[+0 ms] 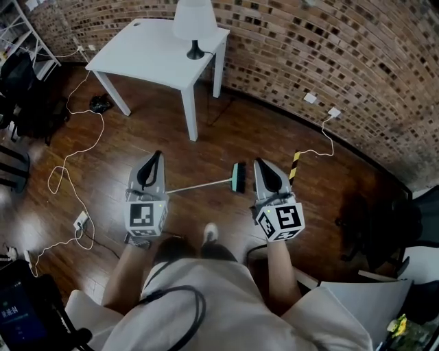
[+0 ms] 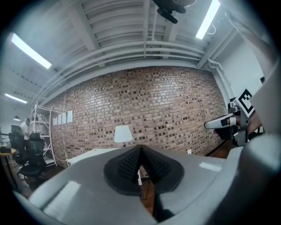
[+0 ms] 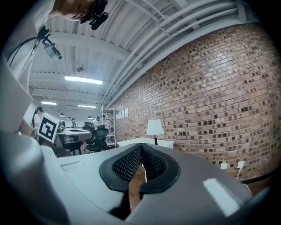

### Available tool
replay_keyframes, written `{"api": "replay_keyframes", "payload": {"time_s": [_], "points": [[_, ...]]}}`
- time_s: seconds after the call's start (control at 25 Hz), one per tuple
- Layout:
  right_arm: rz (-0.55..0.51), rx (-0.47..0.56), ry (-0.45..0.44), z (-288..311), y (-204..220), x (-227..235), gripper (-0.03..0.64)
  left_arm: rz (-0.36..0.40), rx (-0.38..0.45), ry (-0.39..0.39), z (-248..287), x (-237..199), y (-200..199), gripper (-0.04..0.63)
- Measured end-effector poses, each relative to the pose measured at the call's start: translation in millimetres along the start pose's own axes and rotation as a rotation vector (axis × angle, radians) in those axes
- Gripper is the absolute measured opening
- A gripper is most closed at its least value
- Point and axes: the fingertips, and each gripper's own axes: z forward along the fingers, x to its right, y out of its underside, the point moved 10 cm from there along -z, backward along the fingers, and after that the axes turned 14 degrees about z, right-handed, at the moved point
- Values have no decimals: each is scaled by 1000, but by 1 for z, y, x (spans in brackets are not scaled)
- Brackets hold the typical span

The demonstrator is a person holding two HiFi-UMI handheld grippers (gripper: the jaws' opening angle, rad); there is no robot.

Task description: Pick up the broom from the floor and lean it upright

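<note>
Broom's floor: the dark wooden floor carries the broom, which lies flat just ahead of the person's feet.
Brick wall: the brick wall curves round the far side, well apart from the broom; I judge it a likely place to lean it.
Table: a white table stands beyond the broom, with a lamp on it.
Broom: the broom has a thin pale handle running left and its dark head to the right, untouched.
Left gripper: the left gripper is held level above the handle's end, its jaws pressed together on nothing.
Right gripper: the right gripper is just beside the head in the head view, jaws likewise closed and empty.
Cable: a white cable loops over the floor at the left.
Risk: closed jaws brought down would knock the handle and roll it away.
Risk: a grip far from the head could let the heavy end swing.
Risk: on this glossy wood a leaned broom may slide down.
</note>
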Motion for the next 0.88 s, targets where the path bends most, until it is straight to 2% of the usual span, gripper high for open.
{"api": "replay_keyframes", "payload": {"time_s": [0.2, 0.52, 0.88], "points": [[6, -14, -7, 16, 7, 5, 12, -5, -35, -29, 11, -11, 14, 2], [7, -5, 35, 43, 4, 4, 12, -14, -35, 3, 33, -30, 26, 2], [-16, -12, 43, 62, 3, -6, 12, -33, -42, 22, 47, -46, 40, 2]]}}
